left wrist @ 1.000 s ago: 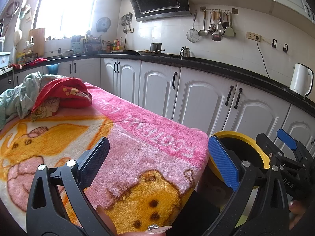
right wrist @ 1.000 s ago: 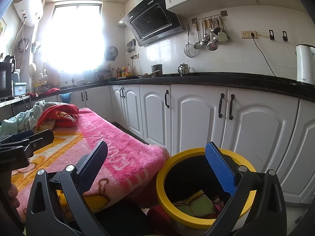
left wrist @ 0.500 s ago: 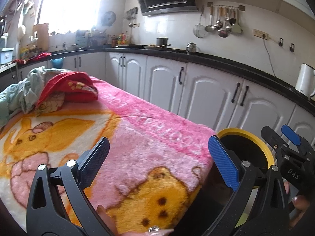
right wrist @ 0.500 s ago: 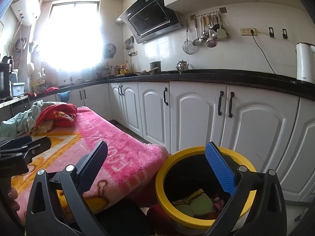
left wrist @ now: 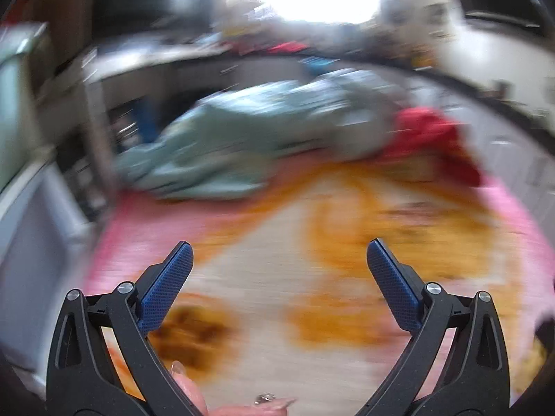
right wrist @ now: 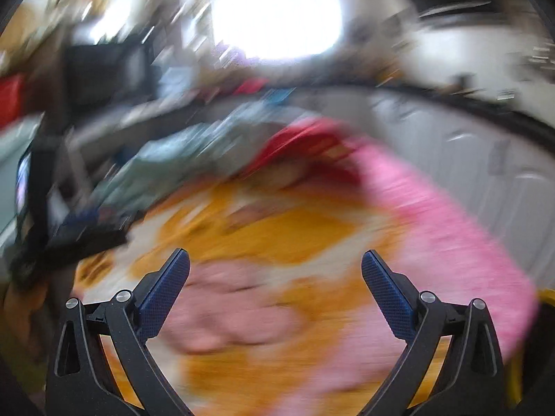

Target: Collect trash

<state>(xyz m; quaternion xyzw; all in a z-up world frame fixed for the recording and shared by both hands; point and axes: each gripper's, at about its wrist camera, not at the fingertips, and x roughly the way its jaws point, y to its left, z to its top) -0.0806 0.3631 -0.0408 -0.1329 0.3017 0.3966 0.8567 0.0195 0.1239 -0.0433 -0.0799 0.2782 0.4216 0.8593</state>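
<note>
Left wrist view, heavily motion-blurred: left tongs (left wrist: 275, 263) spread wide, nothing between the blue pads (left wrist: 166, 287). They hang over a pink and orange cartoon blanket (left wrist: 312, 242). Beyond the blanket lies a heap of pale green cloth (left wrist: 215, 145), with a red bundle (left wrist: 430, 138) to its right. Part of a hand (left wrist: 215, 404) shows at the bottom edge between the tong arms. No loose trash can be made out on the blanket in the blur.

Right wrist view, equally smeared: right tongs (right wrist: 275, 270) also wide apart and empty, over the same blanket. A sliver of the yellow trash bin rim (right wrist: 546, 294) shows at the far right edge, past the blanket's pink border and outside the right finger, well apart from the tips. Dark shape at far left is the other tool, too blurred to detail. Bright window (right wrist: 274, 10) at top.
</note>
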